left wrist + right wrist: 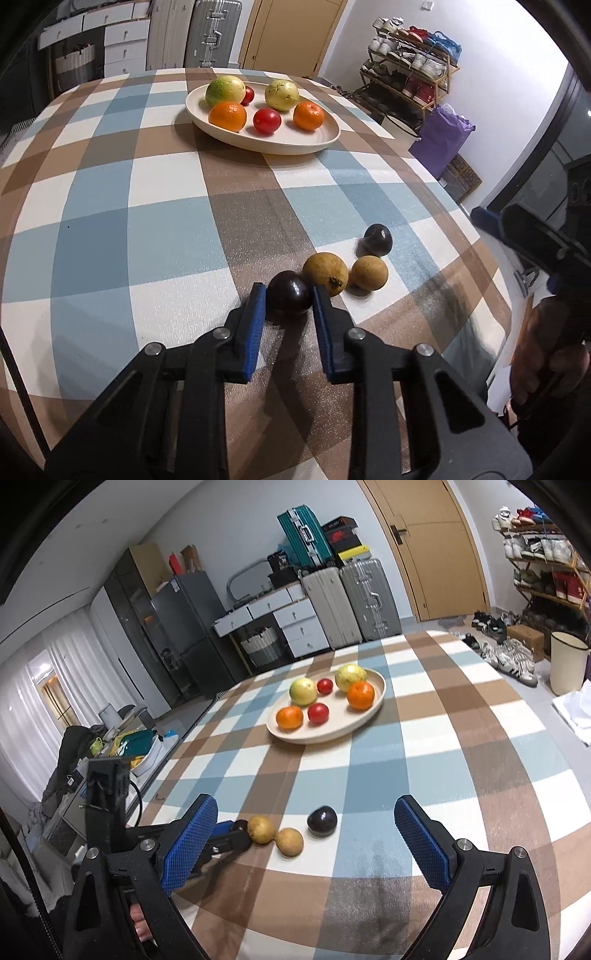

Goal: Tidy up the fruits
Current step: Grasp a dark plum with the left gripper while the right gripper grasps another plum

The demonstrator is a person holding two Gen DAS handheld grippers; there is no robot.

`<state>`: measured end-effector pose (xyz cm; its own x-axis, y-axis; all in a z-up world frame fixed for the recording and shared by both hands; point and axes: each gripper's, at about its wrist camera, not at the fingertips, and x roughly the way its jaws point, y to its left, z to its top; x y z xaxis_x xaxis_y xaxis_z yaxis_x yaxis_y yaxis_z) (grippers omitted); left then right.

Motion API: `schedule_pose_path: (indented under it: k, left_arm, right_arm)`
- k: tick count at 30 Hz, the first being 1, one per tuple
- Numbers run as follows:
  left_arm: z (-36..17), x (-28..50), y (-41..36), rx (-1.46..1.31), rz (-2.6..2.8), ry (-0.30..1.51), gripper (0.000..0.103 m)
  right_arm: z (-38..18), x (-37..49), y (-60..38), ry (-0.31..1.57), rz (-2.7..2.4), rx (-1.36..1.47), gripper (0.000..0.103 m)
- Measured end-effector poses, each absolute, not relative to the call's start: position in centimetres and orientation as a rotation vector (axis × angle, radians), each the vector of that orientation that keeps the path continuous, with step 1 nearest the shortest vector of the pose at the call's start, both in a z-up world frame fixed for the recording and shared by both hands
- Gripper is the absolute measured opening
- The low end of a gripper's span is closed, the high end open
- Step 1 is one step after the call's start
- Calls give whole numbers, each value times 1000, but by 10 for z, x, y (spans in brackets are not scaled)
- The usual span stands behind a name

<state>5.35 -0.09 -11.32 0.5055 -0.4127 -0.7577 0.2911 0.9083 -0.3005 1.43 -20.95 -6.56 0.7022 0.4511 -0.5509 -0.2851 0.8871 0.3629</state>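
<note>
My left gripper [289,300] is shut on a dark plum [289,298] that rests on the checked tablecloth. Right beside it lie two tan round fruits [326,274] [369,273] and a second dark plum [377,240]. A cream oval plate [295,142] at the far side holds two oranges, two red fruits and two yellow-green fruits. My right gripper [306,825] is open and empty, hovering above the near table; in its view the second plum [322,820], the tan fruits [261,829] [289,842], the plate [376,704] and the left gripper [236,834] show.
The table's right edge [476,236] is close to the loose fruits. Beyond it stand a shoe rack [410,70], a purple bag [441,138] and a white bucket [567,662]. Suitcases [354,602] and drawers stand behind the table.
</note>
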Motion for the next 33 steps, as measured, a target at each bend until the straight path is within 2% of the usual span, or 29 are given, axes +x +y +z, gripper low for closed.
schedule_pose_path:
  k: [18,30,33]
  left_arm:
    - [-105,48,37,-223,-383,927,23]
    - [-96,40,38,-197,-366,901,23]
    - [-95,42,38,-203,-367,902,23]
  right_arm:
    - [-98,39,-199,820,405,212,98]
    - [-112,56,-184,881,446,174,75]
    - [-116,60,-179,900,465,161,63]
